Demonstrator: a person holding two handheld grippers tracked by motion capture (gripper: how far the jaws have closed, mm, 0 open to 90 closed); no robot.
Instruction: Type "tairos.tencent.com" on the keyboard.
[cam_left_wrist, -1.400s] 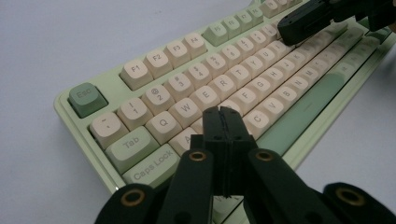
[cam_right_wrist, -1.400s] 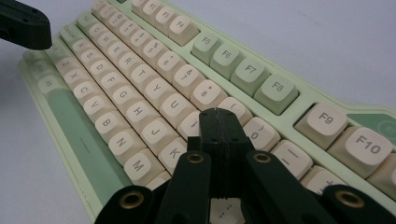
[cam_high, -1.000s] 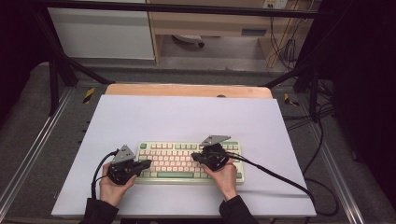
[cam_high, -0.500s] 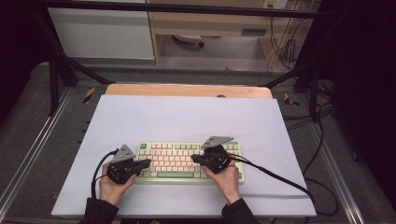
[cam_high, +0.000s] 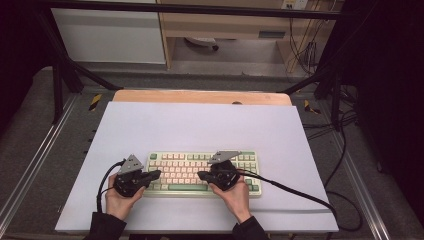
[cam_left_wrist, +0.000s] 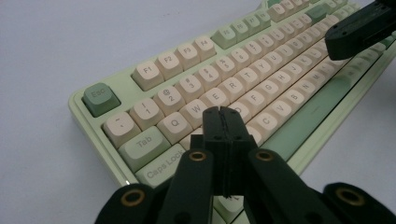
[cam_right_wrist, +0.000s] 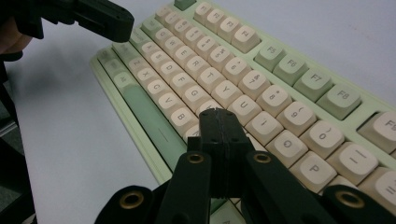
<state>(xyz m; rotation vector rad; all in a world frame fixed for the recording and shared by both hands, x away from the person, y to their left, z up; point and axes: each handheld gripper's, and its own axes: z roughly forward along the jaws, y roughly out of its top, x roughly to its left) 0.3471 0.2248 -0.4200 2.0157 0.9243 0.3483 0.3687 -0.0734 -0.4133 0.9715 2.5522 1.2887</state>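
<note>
A pale green keyboard (cam_high: 176, 163) with cream and green keys lies on the white mat near the table's front. My left gripper (cam_high: 157, 174) is shut and empty, and its tip hovers over the left end of the keyboard. In the left gripper view that tip (cam_left_wrist: 223, 112) sits just above the keys by Caps Lock, on the keyboard (cam_left_wrist: 243, 70). My right gripper (cam_high: 201, 176) is also shut and empty, and it points left over the middle keys. In the right gripper view its tip (cam_right_wrist: 218, 113) is low over the keyboard's (cam_right_wrist: 233, 56) letter rows. Whether either tip touches a key I cannot tell.
The white mat (cam_high: 200, 125) covers a wooden tabletop (cam_high: 200, 96). A black cable (cam_high: 295, 192) trails right from the right gripper, across the mat. Metal frame rails run along both sides of the table. A cabinet and hanging cables stand beyond the far edge.
The right gripper has edged slightly toward the keyboard's near side and left. The left gripper has kept still, and both stay shut.
</note>
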